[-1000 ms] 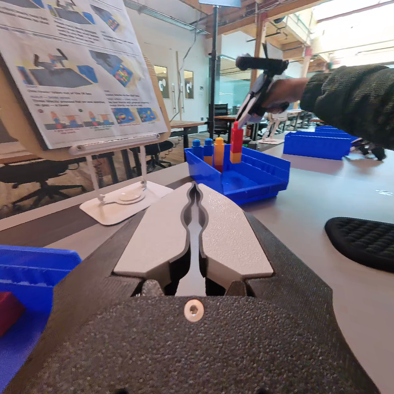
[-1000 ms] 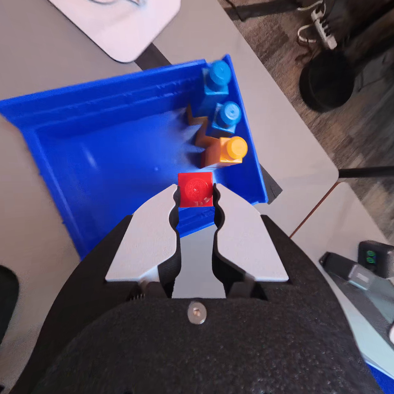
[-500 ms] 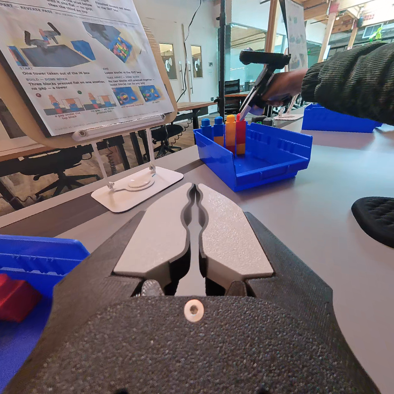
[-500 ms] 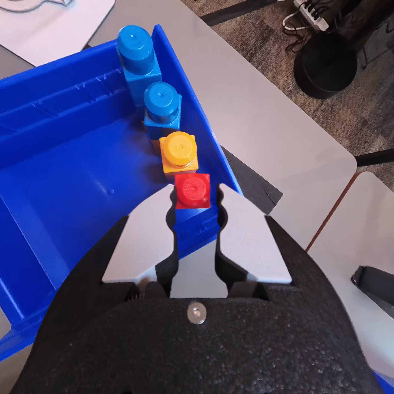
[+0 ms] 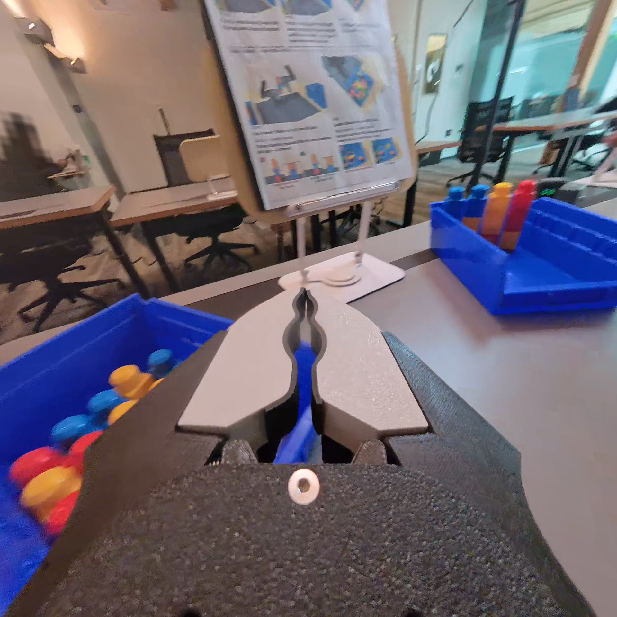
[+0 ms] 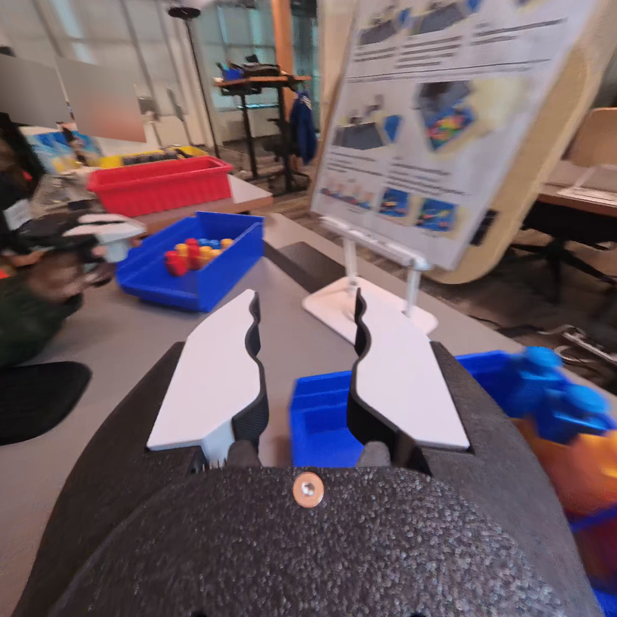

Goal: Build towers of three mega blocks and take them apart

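Observation:
My left gripper (image 5: 304,296) is shut and empty, over the near right corner of a blue bin (image 5: 100,337) of loose red, orange and blue mega blocks (image 5: 130,380). Several three-block towers (image 5: 500,213) stand in a row at the back of a second blue bin (image 5: 474,267) to the right; the red-topped tower (image 5: 521,210) is at the row's right end. My right gripper (image 6: 306,295) is open and empty, above that second bin (image 6: 320,417), with blurred towers (image 6: 551,390) at its right. The loose-block bin (image 6: 200,287) and the left gripper (image 6: 110,233) show far left.
An instruction sheet on a white stand (image 5: 344,278) is at the table's back edge between the bins; it also shows in the right wrist view (image 6: 334,307). A black mat (image 6: 33,400) lies on the grey table. A red bin (image 6: 160,187) sits on another table behind. Some 40 cm of space lies between my two pairs of fingers.
My right gripper set the red-topped tower in the bin beside the others, opened, let go and swung away to face left. My left gripper moved left over the loose-block bin, still shut.

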`<action>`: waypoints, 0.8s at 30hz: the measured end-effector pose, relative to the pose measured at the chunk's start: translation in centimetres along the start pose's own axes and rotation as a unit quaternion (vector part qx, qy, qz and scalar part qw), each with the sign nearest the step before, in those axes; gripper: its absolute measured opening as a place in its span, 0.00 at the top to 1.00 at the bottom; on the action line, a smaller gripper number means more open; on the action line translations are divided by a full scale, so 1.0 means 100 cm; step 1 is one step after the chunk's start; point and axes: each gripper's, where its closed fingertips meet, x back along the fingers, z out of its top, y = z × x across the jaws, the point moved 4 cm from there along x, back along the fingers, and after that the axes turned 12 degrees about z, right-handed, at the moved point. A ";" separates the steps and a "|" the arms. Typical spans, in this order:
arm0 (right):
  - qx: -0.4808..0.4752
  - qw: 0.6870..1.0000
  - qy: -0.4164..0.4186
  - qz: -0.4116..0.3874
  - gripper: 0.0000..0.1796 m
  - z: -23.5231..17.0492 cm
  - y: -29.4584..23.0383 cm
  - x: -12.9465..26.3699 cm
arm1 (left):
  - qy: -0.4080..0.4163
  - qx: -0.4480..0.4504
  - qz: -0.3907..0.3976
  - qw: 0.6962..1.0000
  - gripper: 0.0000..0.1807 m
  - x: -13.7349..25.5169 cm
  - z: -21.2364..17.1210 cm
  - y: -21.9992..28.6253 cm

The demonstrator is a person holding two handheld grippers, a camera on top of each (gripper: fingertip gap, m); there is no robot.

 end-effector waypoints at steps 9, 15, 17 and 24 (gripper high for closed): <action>-0.040 0.994 -0.019 0.097 1.00 -0.099 -0.145 -0.065 | -0.189 -0.150 0.022 0.970 0.93 -0.052 -0.019 -0.058; -0.061 0.991 -0.036 0.117 1.00 -0.131 -0.151 -0.082 | -0.401 -0.211 -0.037 0.891 0.82 -0.090 -0.082 -0.064; -0.068 0.990 -0.039 0.119 1.00 -0.135 -0.150 -0.081 | -0.446 -0.235 -0.038 0.863 0.78 -0.098 -0.104 -0.068; -0.074 0.987 -0.050 0.132 1.00 -0.144 -0.154 -0.081 | -0.458 -0.254 -0.028 0.852 0.81 -0.117 -0.129 -0.068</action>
